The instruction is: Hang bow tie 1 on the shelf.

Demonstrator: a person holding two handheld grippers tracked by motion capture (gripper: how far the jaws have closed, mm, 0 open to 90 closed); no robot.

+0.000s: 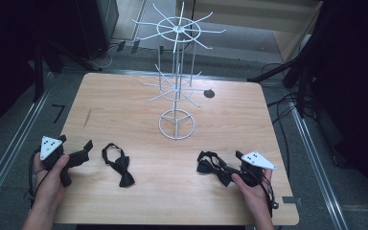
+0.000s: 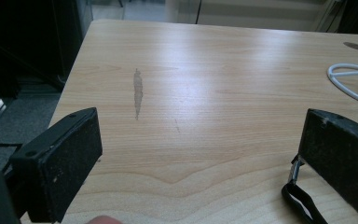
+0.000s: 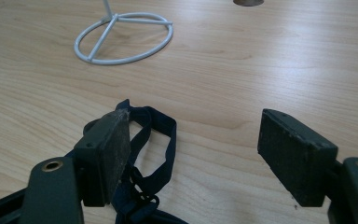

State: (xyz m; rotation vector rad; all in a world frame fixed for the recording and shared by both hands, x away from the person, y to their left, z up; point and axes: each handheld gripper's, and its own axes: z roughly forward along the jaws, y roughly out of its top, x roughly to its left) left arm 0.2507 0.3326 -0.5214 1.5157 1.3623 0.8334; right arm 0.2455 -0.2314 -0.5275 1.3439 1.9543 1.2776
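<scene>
Two dark bow ties lie on the wooden table (image 1: 124,100). The left bow tie (image 1: 120,165) rests just right of my left gripper (image 1: 85,151), which stands open over bare wood (image 2: 200,154); the tie's strap (image 2: 303,203) peeks out beside its right jaw. My right gripper (image 1: 226,170) is open at the right bow tie (image 1: 211,165). In the right gripper view the blue strap loop (image 3: 171,140) lies beside the left jaw and partly in the gap (image 3: 196,144), with neither pad pressing on it. A white wire rack (image 1: 176,72) stands mid-table.
The rack's ring base (image 1: 176,124) sits ahead of both grippers (image 3: 103,38) (image 2: 354,72), and its thin arms spread out at two heights. A round cable hole (image 1: 209,93) is behind it. Dark stands and cables surround the table.
</scene>
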